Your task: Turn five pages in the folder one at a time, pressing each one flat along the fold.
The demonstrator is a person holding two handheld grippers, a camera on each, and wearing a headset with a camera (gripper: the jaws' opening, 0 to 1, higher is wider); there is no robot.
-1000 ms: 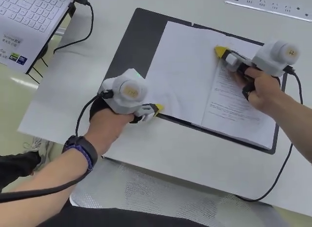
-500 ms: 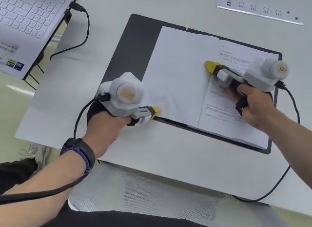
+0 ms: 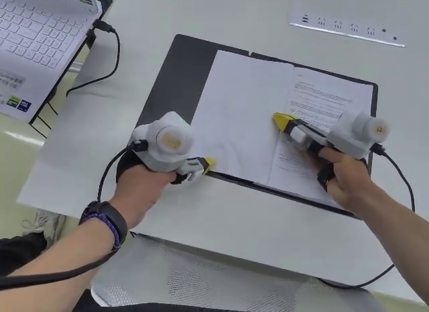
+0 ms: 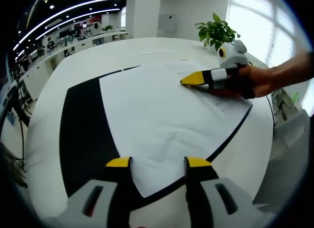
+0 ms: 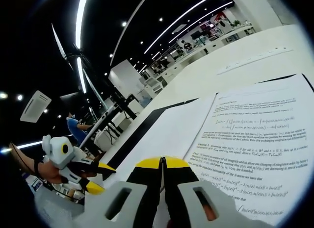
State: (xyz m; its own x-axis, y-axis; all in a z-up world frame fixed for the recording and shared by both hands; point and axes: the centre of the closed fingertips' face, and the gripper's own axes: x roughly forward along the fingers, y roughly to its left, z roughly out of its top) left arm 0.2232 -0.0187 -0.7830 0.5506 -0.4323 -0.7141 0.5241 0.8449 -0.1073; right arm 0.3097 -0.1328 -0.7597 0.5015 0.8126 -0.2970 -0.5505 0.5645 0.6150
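The black folder [image 3: 173,80] lies open on the white table. A blank turned page [image 3: 234,107] covers its left half, and a printed page [image 3: 325,100] lies on the right. My right gripper [image 3: 278,119] is shut, its yellow tips pressed on the fold about halfway down; it is seen again from its own camera [image 5: 162,162] and as the right gripper [image 4: 189,81] across the sheet. My left gripper [image 3: 208,164] stands open at the near corner of the blank page [image 4: 157,115], jaws apart over the paper's edge [image 4: 158,163].
A white laptop [image 3: 33,30] sits at the far left with a black cable [image 3: 110,50] running from it. A power strip [image 3: 348,25] lies at the back. The table's near edge is just below the folder, with a mesh chair seat [image 3: 201,272] under it.
My right gripper has slid along the fold from the top of the page toward the near edge. The left gripper has stayed at the page's near corner. The head camera has shifted.
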